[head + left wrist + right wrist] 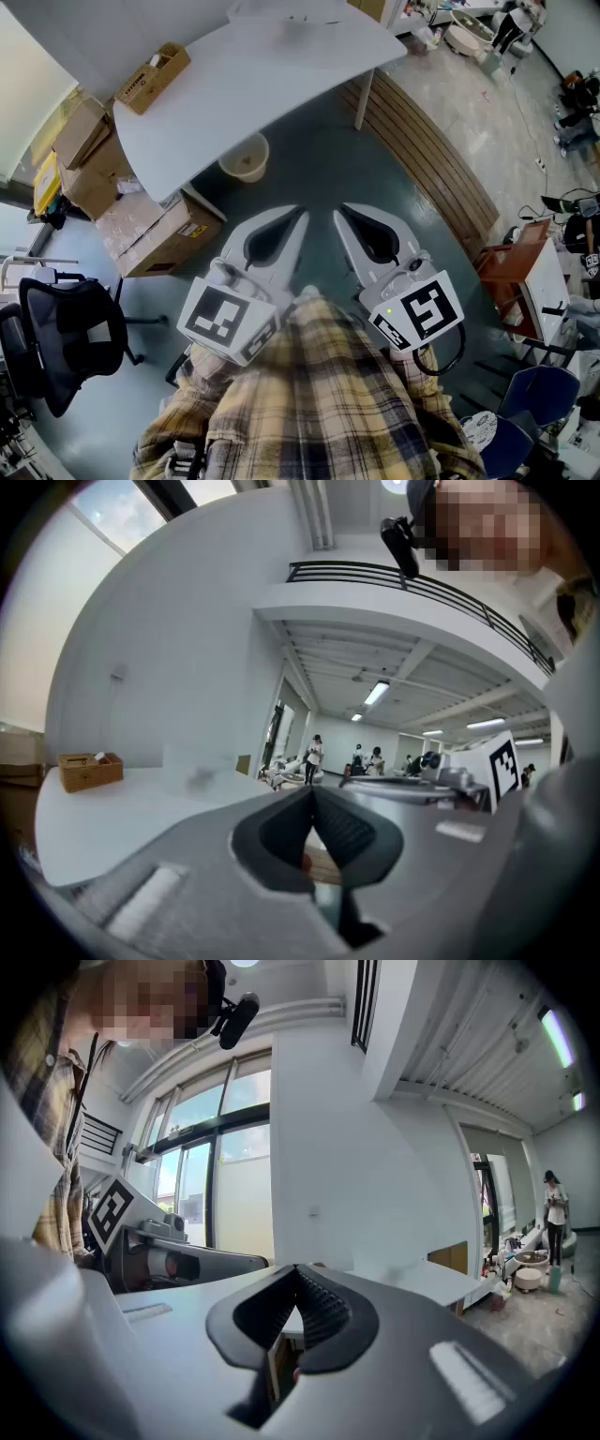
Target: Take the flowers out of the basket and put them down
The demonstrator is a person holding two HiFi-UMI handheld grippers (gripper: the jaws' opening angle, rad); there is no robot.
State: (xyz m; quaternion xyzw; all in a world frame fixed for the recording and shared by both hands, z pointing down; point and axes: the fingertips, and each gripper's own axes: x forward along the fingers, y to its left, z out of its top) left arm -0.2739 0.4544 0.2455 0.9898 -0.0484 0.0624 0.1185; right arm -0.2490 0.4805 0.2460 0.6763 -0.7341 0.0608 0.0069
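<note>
white table point(281, 66) holds basket point(153, 77), well apart from left gripper point(300, 216), right gripper point(342, 212)

Nothing legible anywhere. Dark print on the small brown box point(153, 77) on the white table point(281, 80) is too small to read, as is a yellow sticker on the cardboard box point(155, 244). Cubes on the left gripper point(298, 216) and right gripper point(341, 214) bear only square markers.
</note>
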